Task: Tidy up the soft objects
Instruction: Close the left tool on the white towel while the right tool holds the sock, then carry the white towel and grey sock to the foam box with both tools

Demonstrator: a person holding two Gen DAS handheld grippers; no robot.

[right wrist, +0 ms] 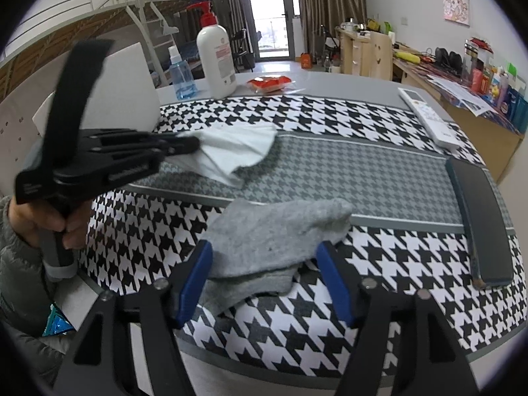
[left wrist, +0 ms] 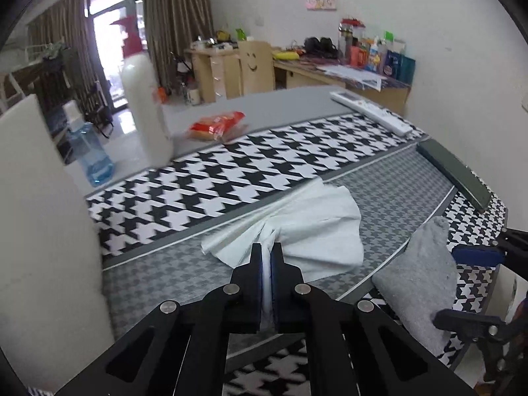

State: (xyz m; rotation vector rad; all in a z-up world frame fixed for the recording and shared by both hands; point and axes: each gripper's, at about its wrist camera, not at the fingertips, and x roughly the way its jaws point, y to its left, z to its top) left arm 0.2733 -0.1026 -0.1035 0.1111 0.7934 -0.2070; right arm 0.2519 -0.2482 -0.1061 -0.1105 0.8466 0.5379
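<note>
The left gripper (left wrist: 267,254) was clamped shut on the near edge of the white tissue (left wrist: 307,224), which fanned away from it over the grey band of the houndstooth tablecloth (right wrist: 330,118). The right gripper (right wrist: 264,264) stood wide open astride the grey sock (right wrist: 274,234), its blue pads not visibly pressing. The sock lay flat directly ahead of that gripper, its long axis slanting from near-left toward far-right, toe end pointing toward the dark case (right wrist: 478,217).

Brown curtains (right wrist: 330,6) flank a bright balcony door (right wrist: 272,13).
</note>
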